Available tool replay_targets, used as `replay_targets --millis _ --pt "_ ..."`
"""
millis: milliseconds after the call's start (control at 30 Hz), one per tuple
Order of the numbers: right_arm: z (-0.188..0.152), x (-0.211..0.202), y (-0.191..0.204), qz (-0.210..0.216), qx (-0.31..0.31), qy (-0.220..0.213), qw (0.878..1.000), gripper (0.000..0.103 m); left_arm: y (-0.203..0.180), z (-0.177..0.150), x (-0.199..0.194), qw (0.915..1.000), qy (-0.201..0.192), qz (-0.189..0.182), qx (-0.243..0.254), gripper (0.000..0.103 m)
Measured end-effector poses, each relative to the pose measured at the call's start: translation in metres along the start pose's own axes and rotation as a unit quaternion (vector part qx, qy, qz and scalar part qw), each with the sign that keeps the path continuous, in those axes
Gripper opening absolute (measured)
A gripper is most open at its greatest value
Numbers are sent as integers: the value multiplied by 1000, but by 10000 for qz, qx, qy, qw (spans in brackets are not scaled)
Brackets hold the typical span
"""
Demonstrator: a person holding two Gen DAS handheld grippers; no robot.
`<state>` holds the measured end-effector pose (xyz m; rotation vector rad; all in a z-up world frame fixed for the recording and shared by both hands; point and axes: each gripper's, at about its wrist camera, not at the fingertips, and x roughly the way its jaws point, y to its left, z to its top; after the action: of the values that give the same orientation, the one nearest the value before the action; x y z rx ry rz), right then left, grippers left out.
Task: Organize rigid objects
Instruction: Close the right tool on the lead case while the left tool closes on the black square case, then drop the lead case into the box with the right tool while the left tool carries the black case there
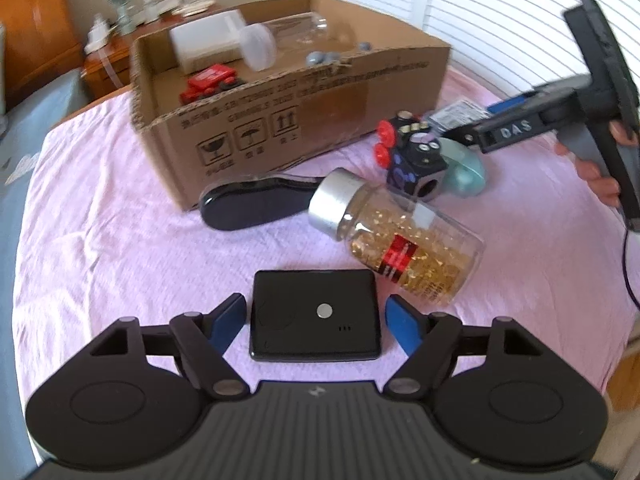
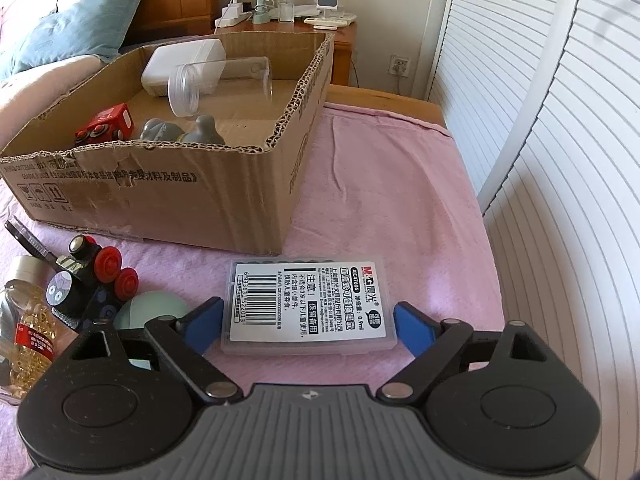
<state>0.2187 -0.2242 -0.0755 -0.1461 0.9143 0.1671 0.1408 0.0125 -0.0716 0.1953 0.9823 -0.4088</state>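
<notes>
My left gripper (image 1: 316, 320) is open, its blue pads on either side of a flat black box (image 1: 314, 314) lying on the pink cloth, not gripping it. My right gripper (image 2: 308, 326) is open around a clear plastic case with a barcode label (image 2: 308, 306), pads a little off its sides; it shows in the left wrist view (image 1: 456, 118) too. A cardboard box (image 2: 160, 188) holds a red toy (image 2: 106, 124), a clear jar (image 2: 216, 84), a white container (image 2: 180, 60) and grey figures (image 2: 180, 130).
On the cloth by the box lie a jar of golden capsules (image 1: 400, 236), a black brush (image 1: 248, 204), a black toy train with red wheels (image 1: 412, 156) and a teal round thing (image 1: 466, 168). A nightstand (image 2: 340, 40) and white slatted doors (image 2: 560, 120) stand behind.
</notes>
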Motion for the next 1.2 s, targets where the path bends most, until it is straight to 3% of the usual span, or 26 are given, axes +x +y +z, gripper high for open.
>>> replay_targets --millis 233,867,1200 --pt "1 3 2 -19 19 -20 10000 94 -5 -1 1 9992 -47 228 -337 73" --pt "5 -35 1 37 -142 -121 9998 93 1 -5 -19 9992 -38 346 216 70" --pt "42 -78 10 546 -218 -535 9968 93 14 -1 -43 9996 -135 223 109 70"
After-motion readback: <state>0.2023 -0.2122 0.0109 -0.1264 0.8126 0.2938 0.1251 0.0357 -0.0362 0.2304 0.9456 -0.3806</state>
